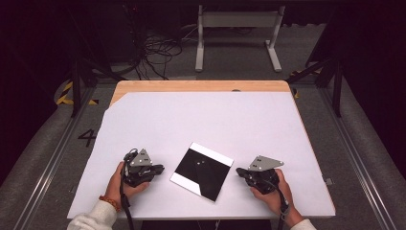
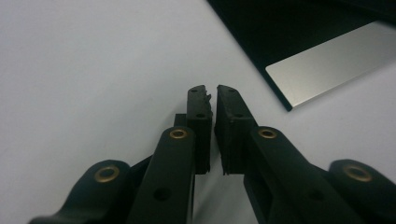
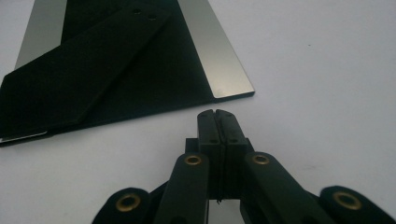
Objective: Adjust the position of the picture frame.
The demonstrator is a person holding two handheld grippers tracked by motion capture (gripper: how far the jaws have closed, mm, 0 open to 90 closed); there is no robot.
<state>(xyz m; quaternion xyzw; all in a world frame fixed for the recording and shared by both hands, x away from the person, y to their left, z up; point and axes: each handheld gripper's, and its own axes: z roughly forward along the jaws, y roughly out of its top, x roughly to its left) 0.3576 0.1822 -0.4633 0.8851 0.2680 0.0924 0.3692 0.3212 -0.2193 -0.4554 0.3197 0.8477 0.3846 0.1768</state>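
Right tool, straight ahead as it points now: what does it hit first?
Likely the near corner of the black square board, at its silver strip. The right tool, jaws shut and empty, sits just short of that edge over the white sheet; the gap is hard to judge.

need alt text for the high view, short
A black square plate with silver strips lies tilted on a white table, between two hand-held grippers. The left gripper and right gripper rest shut and empty on either side, jaws pointing at the plate without touching it.

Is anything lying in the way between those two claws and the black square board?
Nothing visible. Bare white table lies between the left gripper, the right gripper and the board; both are shut and empty.
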